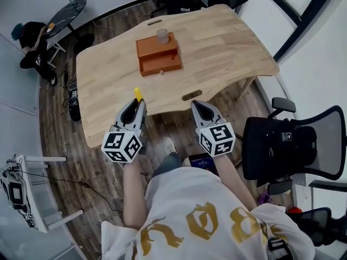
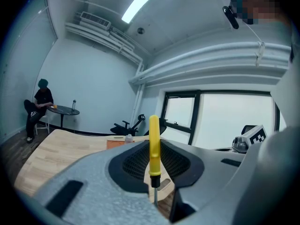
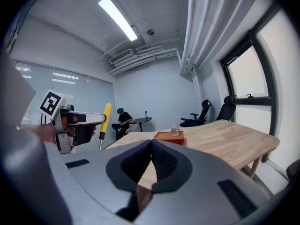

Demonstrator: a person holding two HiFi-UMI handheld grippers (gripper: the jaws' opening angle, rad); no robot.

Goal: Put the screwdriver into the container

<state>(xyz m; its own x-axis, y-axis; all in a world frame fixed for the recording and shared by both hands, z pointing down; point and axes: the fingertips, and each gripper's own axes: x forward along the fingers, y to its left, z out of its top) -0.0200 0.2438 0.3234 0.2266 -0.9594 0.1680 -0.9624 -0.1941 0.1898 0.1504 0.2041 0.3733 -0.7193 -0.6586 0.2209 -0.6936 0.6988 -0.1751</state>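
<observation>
My left gripper is shut on a yellow-handled screwdriver, held upright at the table's near edge. In the left gripper view the screwdriver stands between the closed jaws, handle up, thin shaft down. The right gripper view shows the screwdriver off to its left in the left gripper. My right gripper is shut with nothing in it, just off the table's near edge. The orange container lies mid-table, far beyond both grippers, and appears small in the gripper views.
A clear plastic cup stands at the container's far rim. The wooden table spreads ahead. A black office chair is at the right. A seated person is at a small round table far left.
</observation>
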